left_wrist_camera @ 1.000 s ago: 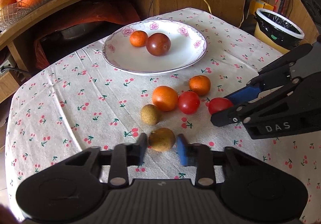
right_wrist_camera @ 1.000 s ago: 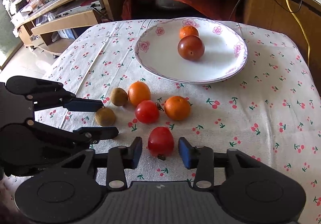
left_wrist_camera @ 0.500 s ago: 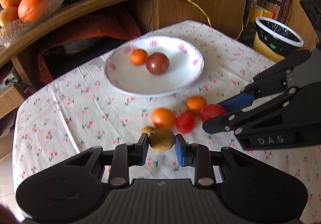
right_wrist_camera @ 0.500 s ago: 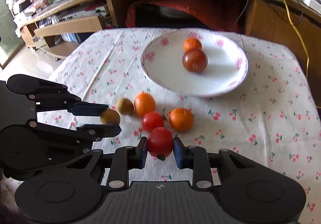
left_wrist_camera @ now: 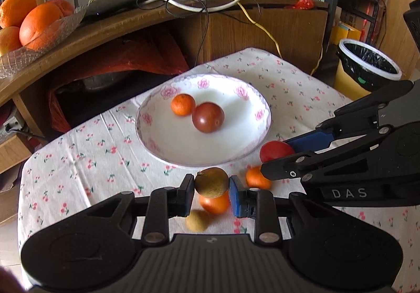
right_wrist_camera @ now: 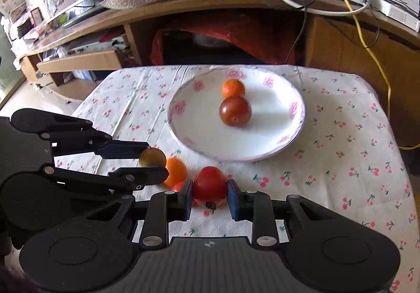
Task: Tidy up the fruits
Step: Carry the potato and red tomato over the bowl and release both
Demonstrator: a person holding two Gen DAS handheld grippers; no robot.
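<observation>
— Fingers first: what has the left gripper [left_wrist_camera: 211,194] got?

— Its blue pads are closed on a brown kiwi [left_wrist_camera: 211,182], pinched at both sides. One second ago that fruit lay on the cloth between parted fingers; now it hangs clear of it, with an orange [left_wrist_camera: 214,204] and a second kiwi [left_wrist_camera: 196,223] blurred beneath.

— And the right gripper [right_wrist_camera: 209,197]?

— Clamped on a red tomato [right_wrist_camera: 209,186], likewise raised off the cloth since then. Its dark stem end points down toward six o'clock; the body is near round, so no clear long axis. The held kiwi's small tip sits at about ten o'clock.

— Where do they stand to the plate [left_wrist_camera: 260,103]?

— Both just short of its near rim, at six o'clock from it. It holds a small mandarin [left_wrist_camera: 183,104] touching a dark tomato [left_wrist_camera: 208,117].

— Surroundings?

— Cherry-print tablecloth [left_wrist_camera: 78,151], another mandarin [left_wrist_camera: 256,178] on it; wooden shelf [left_wrist_camera: 110,27] at twelve o'clock with cables, glass bowl of oranges [left_wrist_camera: 29,22] at ten, a lined bin [left_wrist_camera: 367,67] at two.
</observation>
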